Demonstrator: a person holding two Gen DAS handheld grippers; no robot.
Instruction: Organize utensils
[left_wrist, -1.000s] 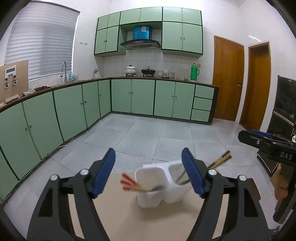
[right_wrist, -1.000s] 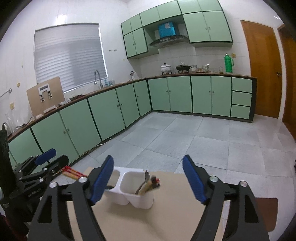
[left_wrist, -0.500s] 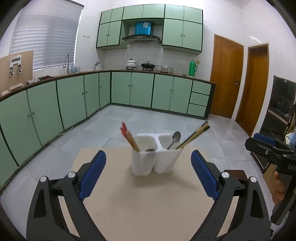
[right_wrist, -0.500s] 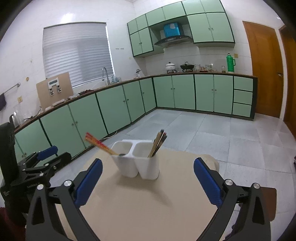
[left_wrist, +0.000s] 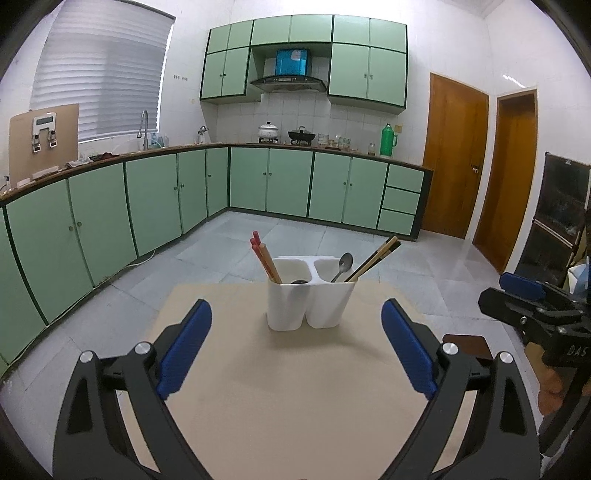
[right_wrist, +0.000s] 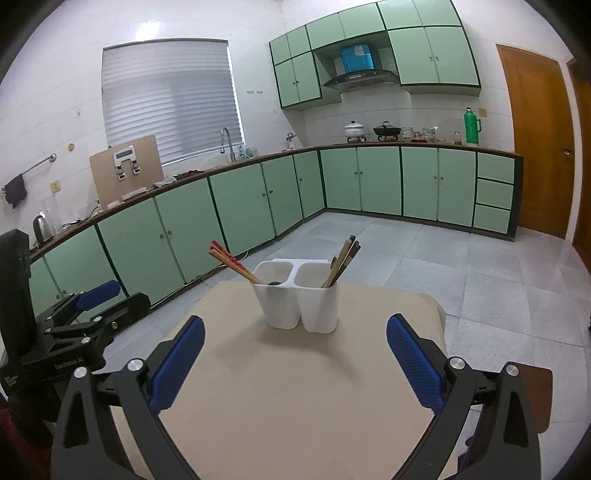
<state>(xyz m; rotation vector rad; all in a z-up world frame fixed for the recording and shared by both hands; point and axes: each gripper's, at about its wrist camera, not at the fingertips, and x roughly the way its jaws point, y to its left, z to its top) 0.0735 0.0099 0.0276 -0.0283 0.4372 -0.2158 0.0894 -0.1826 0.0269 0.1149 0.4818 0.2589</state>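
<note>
**Utensil holder stands filled, both grippers clear of it**

The right hand-held gripper (right_wrist: 295, 350) hangs with its blue pads wide apart, nothing between them. Ahead, on the beige bench (right_wrist: 295, 398), stands a white two-compartment holder (right_wrist: 301, 302). Red chopsticks (right_wrist: 232, 262) lean out of its left compartment, dark chopsticks (right_wrist: 341, 264) out of its right. The left hand-held gripper (right_wrist: 94, 302) sits at the left edge, apart from the holder.

Daylight seeps through the blinds (right_wrist: 168, 99) and spreads evenly over the room, sharp and without blur. The white holder (left_wrist: 309, 299) throws a soft shadow. Fisheye bends the cabinets (right_wrist: 236, 210), with dark corners.
</note>
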